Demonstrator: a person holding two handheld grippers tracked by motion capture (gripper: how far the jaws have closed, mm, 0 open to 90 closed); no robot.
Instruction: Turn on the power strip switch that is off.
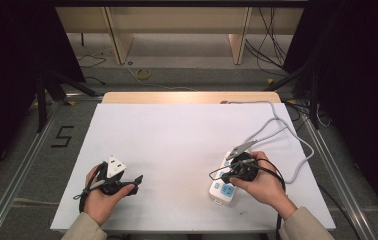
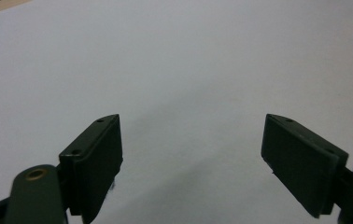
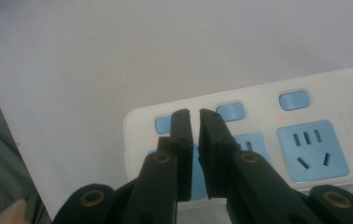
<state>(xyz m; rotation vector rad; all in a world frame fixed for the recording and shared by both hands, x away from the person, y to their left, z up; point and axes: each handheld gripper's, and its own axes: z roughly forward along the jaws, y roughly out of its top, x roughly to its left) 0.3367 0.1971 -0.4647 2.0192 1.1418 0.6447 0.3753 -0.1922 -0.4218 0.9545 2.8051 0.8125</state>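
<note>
Right gripper view reveals blue switches (image 3: 230, 111) on power strip (image 3: 352, 93), strip just beyond right gripper (image 3: 194, 113) fingertips, jaws narrowly parted, empty, left gripper (image 2: 191, 140) wide open over bare table (image 2: 188, 56)

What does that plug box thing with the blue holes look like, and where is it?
Look at the white table, on the person's right side near the front edge. The power strip lies there under the right gripper, a grey cord looping away behind. It is a white block with blue sockets and blue buttons.
</note>
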